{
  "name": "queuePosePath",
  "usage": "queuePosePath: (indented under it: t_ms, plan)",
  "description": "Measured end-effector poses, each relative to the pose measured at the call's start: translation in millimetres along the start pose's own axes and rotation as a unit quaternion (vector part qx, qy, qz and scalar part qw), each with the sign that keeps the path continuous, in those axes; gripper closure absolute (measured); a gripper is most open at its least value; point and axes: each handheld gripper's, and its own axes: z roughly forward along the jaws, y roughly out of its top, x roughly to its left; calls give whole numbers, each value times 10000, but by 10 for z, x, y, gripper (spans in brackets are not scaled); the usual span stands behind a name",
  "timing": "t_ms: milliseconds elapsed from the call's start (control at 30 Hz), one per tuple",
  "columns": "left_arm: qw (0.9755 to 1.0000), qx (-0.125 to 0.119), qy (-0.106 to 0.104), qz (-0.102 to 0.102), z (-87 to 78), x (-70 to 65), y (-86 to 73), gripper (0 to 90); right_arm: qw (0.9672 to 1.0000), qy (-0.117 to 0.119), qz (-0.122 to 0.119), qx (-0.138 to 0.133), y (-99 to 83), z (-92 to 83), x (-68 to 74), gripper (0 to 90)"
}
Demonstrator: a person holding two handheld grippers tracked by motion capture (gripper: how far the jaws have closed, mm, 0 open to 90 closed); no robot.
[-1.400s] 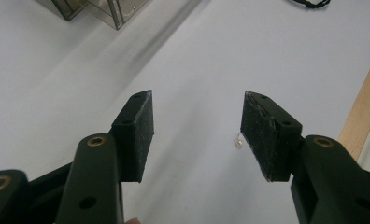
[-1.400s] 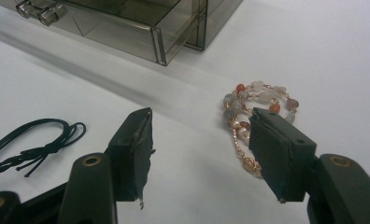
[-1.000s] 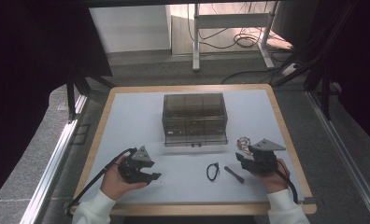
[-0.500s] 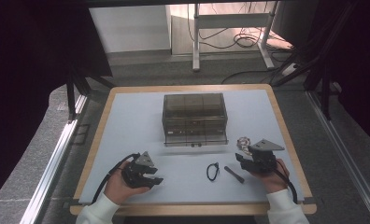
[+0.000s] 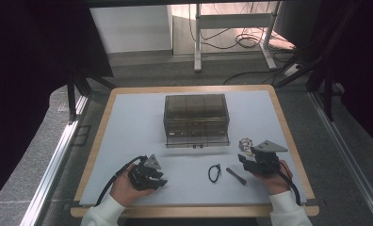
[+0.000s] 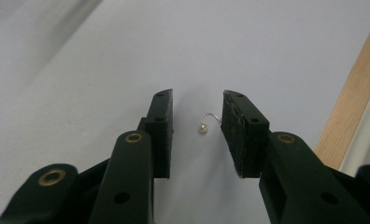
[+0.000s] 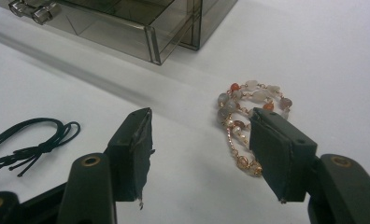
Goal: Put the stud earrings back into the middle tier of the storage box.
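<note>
Pearl earring (image 6: 203,128) with a thin wire hook lies on the white bench (image 5: 137,122), between the jaws of the left tongs (image 6: 195,126), which have just been closing yet stand apart from it on both sides. In the high view these tongs (image 5: 162,181) sit near the bench's front left. The right tongs (image 7: 199,154) are open over a beaded bracelet (image 7: 248,107). A black cord loop (image 5: 214,173) and a dark stick (image 5: 236,175) lie between the hands, in front of a smoky clear drawer box (image 5: 196,120).
</note>
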Motion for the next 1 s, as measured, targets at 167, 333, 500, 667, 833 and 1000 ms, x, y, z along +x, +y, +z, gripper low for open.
queuePosePath:
  t_ms: [167,333,500,667,833,1000]
  plan:
    - [10000,52,-3,-7,32,-5,-21,664,10000,-6,4,9,-1,1,-2,396]
    - [9999,85,61,8,55,-7,-17,682,10000,-13,7,10,-3,2,-6,396]
    - [9998,113,150,85,63,-23,-7,728,10000,-15,18,1,-2,-2,-12,396]
    - [9992,184,296,216,78,-57,22,767,10000,-23,11,12,-4,4,-11,396]
    - [9992,186,260,257,83,-53,29,831,10000,-23,20,2,-4,3,-14,396]
    - [9994,184,167,235,82,-22,31,856,10000,-34,22,15,-7,5,-16,395]
